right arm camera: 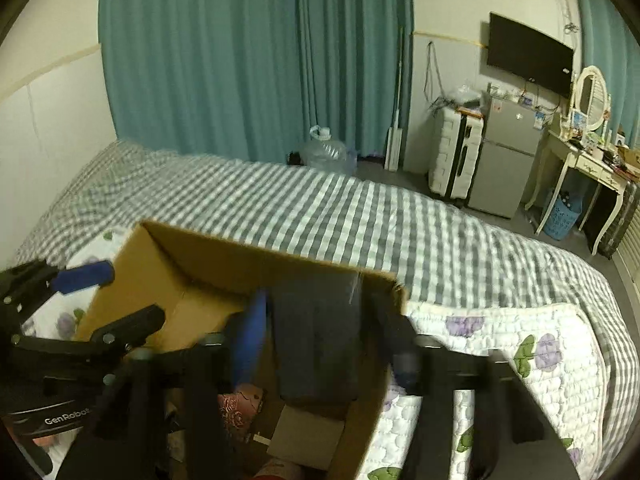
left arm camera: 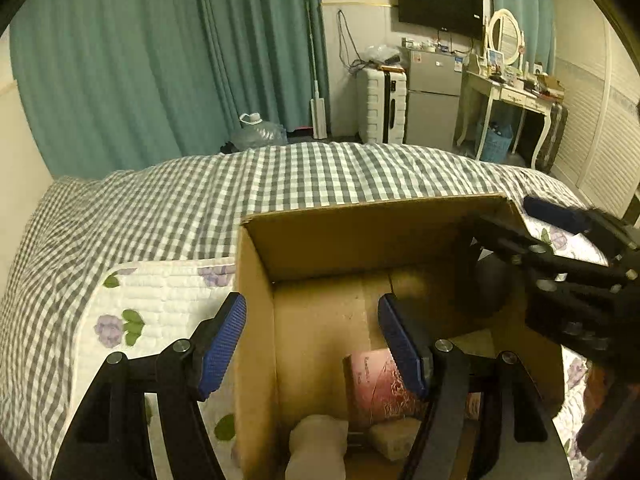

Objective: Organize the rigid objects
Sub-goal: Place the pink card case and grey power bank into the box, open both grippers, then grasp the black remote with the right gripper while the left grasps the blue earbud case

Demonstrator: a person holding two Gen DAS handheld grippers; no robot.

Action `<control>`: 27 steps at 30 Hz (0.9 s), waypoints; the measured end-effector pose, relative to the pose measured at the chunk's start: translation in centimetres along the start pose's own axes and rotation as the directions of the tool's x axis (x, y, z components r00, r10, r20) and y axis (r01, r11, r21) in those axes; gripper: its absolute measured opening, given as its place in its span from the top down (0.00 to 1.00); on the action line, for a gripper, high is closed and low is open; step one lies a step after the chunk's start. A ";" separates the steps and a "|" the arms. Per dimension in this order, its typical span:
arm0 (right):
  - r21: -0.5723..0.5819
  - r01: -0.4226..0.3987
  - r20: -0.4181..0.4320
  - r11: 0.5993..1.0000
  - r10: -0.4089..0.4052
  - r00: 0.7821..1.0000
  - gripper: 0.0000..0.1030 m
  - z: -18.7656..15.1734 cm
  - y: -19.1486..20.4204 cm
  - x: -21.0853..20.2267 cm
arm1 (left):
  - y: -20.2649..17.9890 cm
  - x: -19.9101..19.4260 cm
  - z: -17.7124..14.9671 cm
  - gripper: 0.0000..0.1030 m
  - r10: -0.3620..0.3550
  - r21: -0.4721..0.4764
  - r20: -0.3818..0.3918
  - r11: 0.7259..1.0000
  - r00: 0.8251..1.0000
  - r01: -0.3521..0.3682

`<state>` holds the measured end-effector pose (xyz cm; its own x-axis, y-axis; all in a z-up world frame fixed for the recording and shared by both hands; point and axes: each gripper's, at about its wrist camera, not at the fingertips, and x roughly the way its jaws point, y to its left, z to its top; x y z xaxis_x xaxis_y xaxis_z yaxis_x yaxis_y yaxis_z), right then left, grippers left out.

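Note:
An open cardboard box (left arm camera: pixel 256 340) stands on the bed; it also shows in the right wrist view (right arm camera: pixel 132 280). Inside lie a pink book (left arm camera: pixel 376 388), a white plush-like object (left arm camera: pixel 316 448) and a pale block (left arm camera: pixel 394 438). My left gripper (left arm camera: pixel 312 340) is open, its fingers astride the box's left wall. My right gripper (right arm camera: pixel 324 340) hangs over the box's right side and holds a dark flat rectangular object (right arm camera: pixel 316 344) between its pads. The right gripper also shows in the left wrist view (left arm camera: pixel 576 264), at the right.
The box sits on a white floral quilt (left arm camera: pixel 160 304) over a grey checked bedspread (left arm camera: pixel 280 176). Beyond the bed are teal curtains, a water jug (left arm camera: pixel 260 132), a white suitcase (left arm camera: pixel 380 104), a small fridge (left arm camera: pixel 434 96) and a dressing table (left arm camera: pixel 516 96).

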<state>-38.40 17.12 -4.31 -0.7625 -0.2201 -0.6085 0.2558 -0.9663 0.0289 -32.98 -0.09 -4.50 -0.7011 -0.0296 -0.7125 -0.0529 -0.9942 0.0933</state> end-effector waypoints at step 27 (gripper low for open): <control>-0.222 -0.136 -0.271 0.966 0.073 0.960 0.15 -19.8 9.9 -14.0 | 5.0 -12.1 -18.4 0.31 0.078 -0.057 -0.131 0.995 0.988 -0.086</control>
<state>-13.41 13.30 -11.15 -0.5522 -0.2455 -0.7968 0.4823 -0.8736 -0.0652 -11.68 -6.65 -8.23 -0.6041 -0.1207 -0.7877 0.0482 -0.9922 0.1151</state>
